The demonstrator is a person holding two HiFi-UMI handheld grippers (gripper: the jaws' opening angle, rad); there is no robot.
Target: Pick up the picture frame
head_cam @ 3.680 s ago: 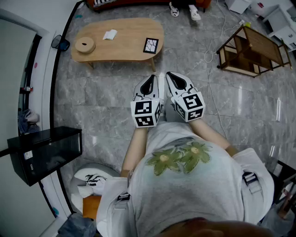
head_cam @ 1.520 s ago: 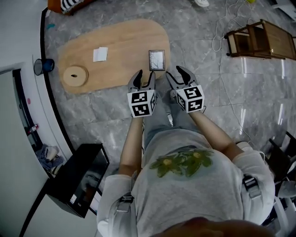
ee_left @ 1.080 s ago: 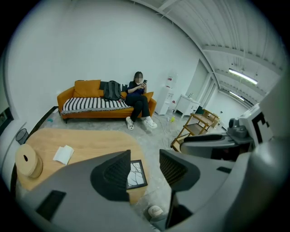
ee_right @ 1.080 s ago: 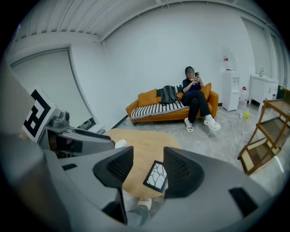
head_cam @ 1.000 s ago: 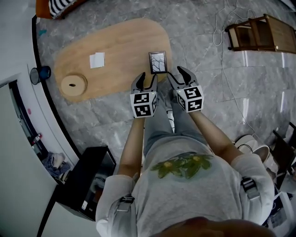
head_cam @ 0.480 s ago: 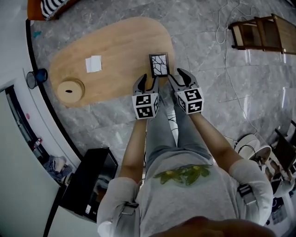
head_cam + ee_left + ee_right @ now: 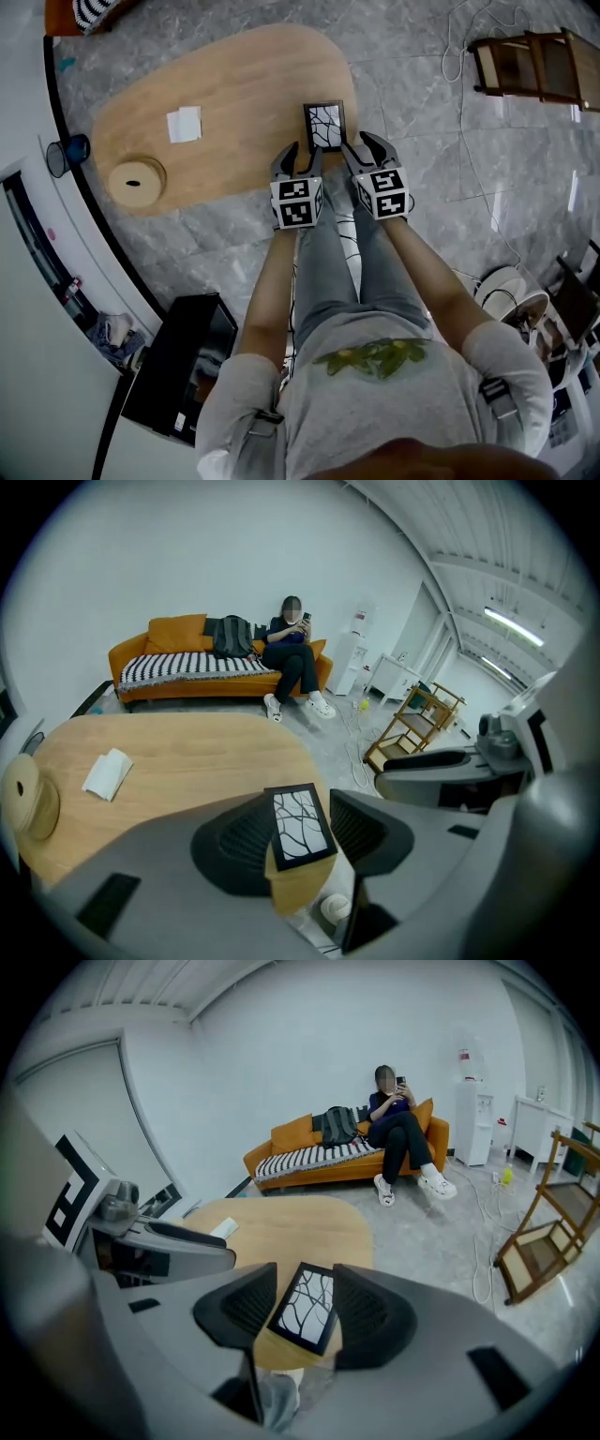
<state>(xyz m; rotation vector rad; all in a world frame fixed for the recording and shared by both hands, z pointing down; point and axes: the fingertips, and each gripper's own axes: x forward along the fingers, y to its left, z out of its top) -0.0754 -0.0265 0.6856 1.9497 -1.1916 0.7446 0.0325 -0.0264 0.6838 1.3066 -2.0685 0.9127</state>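
Wooden disc (image 7: 136, 181) at the left end of the bench (image 7: 244, 84); white paper (image 7: 184, 124) further along, well apart from it. Bench is light wood with rounded ends. Left claw (image 7: 300, 157) at the near bench edge, jaws apart, gripping nothing. Picture frame (image 7: 324, 126) lies flat at the bench's right end: black border, dark branching lines on white. It shows through each claw's gap, just beyond the tips. Right claw (image 7: 366, 146) beside the left, jaws apart, empty. Wooden shelf unit (image 7: 539, 66) on the floor, far right.
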